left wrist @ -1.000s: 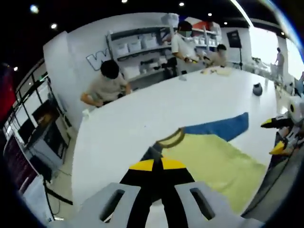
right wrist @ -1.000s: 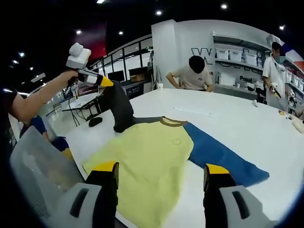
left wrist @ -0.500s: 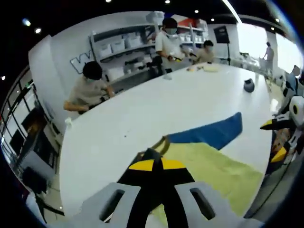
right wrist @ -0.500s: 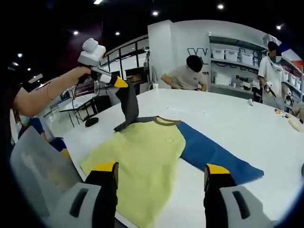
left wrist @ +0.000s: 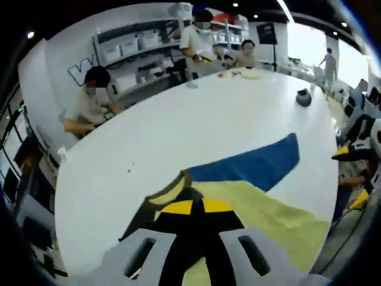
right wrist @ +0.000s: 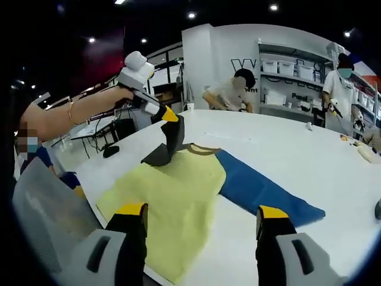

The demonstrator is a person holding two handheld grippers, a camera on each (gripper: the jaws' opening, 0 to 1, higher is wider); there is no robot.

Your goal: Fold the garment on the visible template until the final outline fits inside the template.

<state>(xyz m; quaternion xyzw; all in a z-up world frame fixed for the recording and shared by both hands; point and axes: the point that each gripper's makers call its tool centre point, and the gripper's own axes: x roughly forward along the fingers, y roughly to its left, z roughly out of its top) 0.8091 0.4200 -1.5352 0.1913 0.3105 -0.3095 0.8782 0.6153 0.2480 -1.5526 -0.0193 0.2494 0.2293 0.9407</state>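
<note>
**Dark sleeve lifted for the fold**

The right hand-held gripper point(right wrist: 201, 223) waits wide open, empty. The shirt point(right wrist: 178, 190) lies flat on the table point(right wrist: 286, 155); the left hand-held gripper point(right wrist: 171, 118), clamped on its dark sleeve point(right wrist: 169, 140), raises it to fold inward.

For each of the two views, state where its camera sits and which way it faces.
Left gripper view: rides the left gripper, shut on the dark sleeve, facing across the white table toward shelves.
Right gripper view: rides the open right gripper, low at the table edge, facing the shirt; a forearm shows.
Shared: shirt, blue sleeve, table.
</note>
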